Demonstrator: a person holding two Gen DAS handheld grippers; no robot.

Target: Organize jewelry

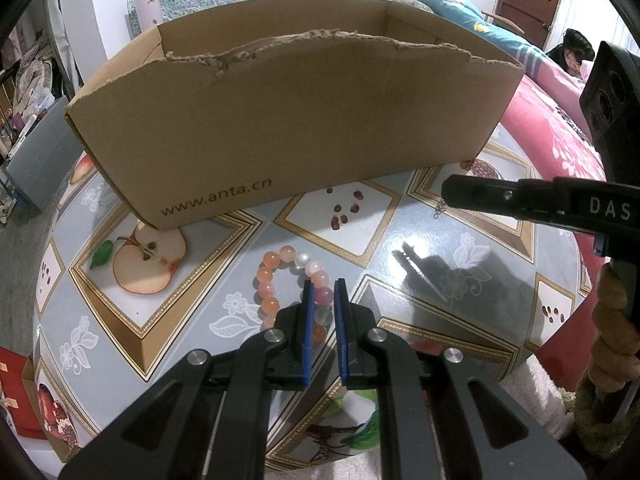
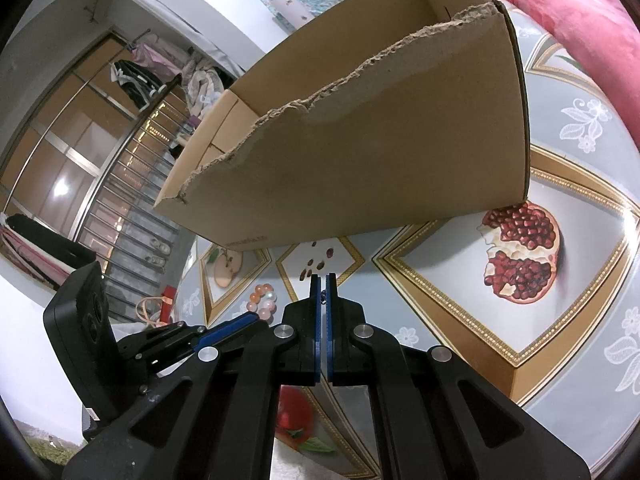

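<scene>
Pink and orange glass-like beads form a round bracelet [image 1: 294,292] lying on the fruit-printed table covering [image 1: 460,264], at lower centre of the left wrist view. The left gripper [image 1: 323,286] has its blue-padded jaws clamped on the right side of this bracelet. The torn brown cardboard box [image 1: 288,128] stands behind it, filling the upper centre. The right gripper [image 2: 322,280], at lower centre of its own view, is pressed together on a thin metal chain [image 1: 440,210], which dangles from its tip at right of the left view.
</scene>
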